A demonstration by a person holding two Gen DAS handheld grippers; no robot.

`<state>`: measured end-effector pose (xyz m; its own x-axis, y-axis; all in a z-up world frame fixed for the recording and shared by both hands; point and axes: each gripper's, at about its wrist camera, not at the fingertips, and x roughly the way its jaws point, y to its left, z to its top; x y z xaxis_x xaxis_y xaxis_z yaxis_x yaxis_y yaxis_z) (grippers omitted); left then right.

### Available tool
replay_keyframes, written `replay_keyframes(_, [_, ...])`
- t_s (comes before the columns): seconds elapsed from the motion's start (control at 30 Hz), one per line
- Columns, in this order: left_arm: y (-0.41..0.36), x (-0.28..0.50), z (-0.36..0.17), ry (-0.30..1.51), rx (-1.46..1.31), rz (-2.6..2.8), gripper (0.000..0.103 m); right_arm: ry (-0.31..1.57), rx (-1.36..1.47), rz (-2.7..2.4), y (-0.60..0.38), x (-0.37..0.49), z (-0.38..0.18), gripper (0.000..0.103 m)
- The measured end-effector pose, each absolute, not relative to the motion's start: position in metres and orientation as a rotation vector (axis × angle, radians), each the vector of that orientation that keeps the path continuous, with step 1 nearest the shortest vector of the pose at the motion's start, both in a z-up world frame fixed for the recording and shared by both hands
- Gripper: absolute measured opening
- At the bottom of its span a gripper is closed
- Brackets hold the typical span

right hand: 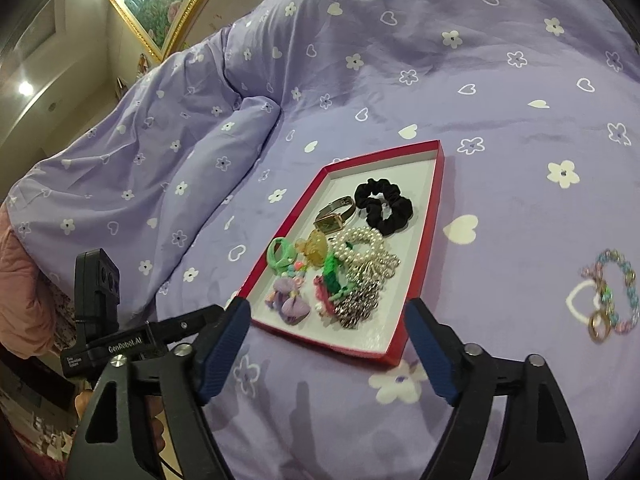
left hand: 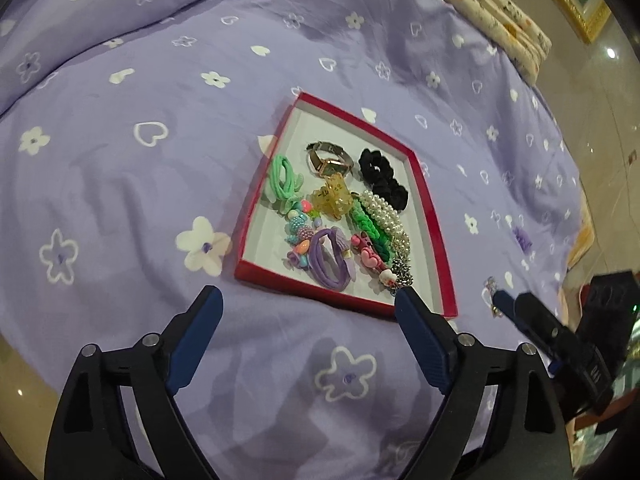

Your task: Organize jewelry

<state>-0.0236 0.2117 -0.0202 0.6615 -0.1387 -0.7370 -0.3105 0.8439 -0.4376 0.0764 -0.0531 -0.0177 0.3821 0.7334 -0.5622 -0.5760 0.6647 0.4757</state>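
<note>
We hold our left gripper and right gripper spread wide, gripping nothing, near the red tray of jewelry on the bedspread. A beaded bracelet lies on the bedspread well right of the tray.

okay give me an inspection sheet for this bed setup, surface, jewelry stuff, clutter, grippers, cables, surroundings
Surface: purple flowered bedspread, wrinkled.
Job's things: red tray holding black scrunchie, watch, pearl bracelets, hair ties and clips; beaded bracelet lies outside, on the bedspread right of the tray.
Clutter: patterned pillow at the bed edge.
Grippers: left gripper and right gripper open, empty, fingers apart.
Cables: nothing seen.
Surroundings: gold-framed painting, glossy floor.
</note>
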Motion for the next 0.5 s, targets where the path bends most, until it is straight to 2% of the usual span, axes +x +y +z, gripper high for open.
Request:
replay_keyframes(0.07, [0.209, -0.031, -0.016, 0.832, -0.562, 0.116, 0.091, 0.807, 0.212, 0.84, -0.056, 0.069, -0.017, 0.088])
replay_keyframes(0.5, [0.177, -0.035, 0.012, 0.781, -0.292, 0.16, 0.093, 0.66, -0.001, 0.796, -0.046, 0.043, 0.009, 0.098])
